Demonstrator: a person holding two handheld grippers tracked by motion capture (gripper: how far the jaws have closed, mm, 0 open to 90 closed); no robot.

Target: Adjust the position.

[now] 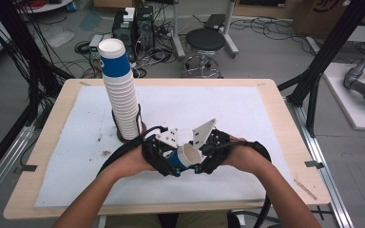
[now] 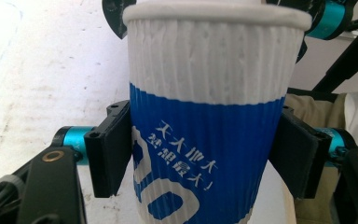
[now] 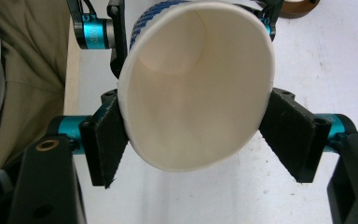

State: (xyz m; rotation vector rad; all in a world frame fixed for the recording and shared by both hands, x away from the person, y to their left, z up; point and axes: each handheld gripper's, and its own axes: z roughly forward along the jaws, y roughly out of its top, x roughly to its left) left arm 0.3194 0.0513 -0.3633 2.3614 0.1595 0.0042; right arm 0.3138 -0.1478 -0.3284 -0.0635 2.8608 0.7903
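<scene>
Your left tool [image 2: 200, 154] clamps the paper cup [image 2: 209, 116]; your right tool [image 3: 196, 140] closes on its rim, stack [image 1: 121, 95] at ten o'clock.

Tall stack of paper cups [image 1: 120, 90] sits at about 10 o'clock on the white mat [image 1: 247, 114], in a dark holder [image 1: 140, 124]. Black stool [image 1: 204, 42] at 12 o'clock beyond the table [image 1: 275, 95].

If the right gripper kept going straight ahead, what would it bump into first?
Probably the paper cup: its open rim faces the right gripper, already between the jaws. Behind the cup sits the left gripper, though depth is hard to judge.
</scene>
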